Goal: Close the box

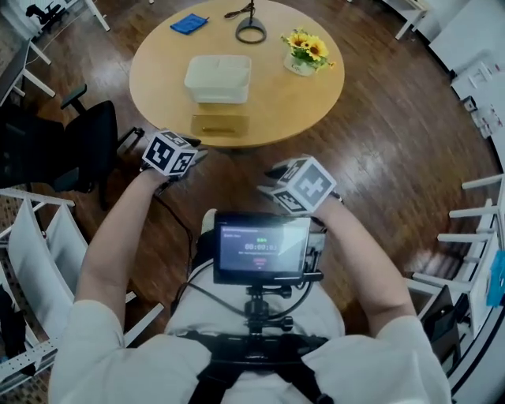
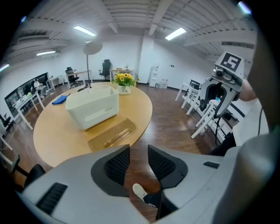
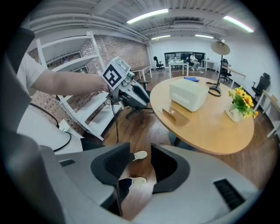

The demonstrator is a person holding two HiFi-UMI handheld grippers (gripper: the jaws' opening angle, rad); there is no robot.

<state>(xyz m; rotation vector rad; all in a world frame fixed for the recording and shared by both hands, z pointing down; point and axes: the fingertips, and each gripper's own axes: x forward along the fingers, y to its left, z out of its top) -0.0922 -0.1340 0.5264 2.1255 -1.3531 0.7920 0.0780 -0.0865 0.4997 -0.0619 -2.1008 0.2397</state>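
Observation:
A white open box stands on the round wooden table. Its clear ribbed lid lies flat on the table just in front of it, near the table's front edge. Both grippers hang over the floor short of the table. The left gripper is open with nothing between its jaws; the box and the lid lie ahead of it to the left. The right gripper is open too, with only the floor showing in its gap. Their marker cubes, left and right, face each other.
Also on the table are a pot of yellow flowers, a blue cloth and a lamp base. A black office chair and white shelving stand at the left, and white chairs at the right.

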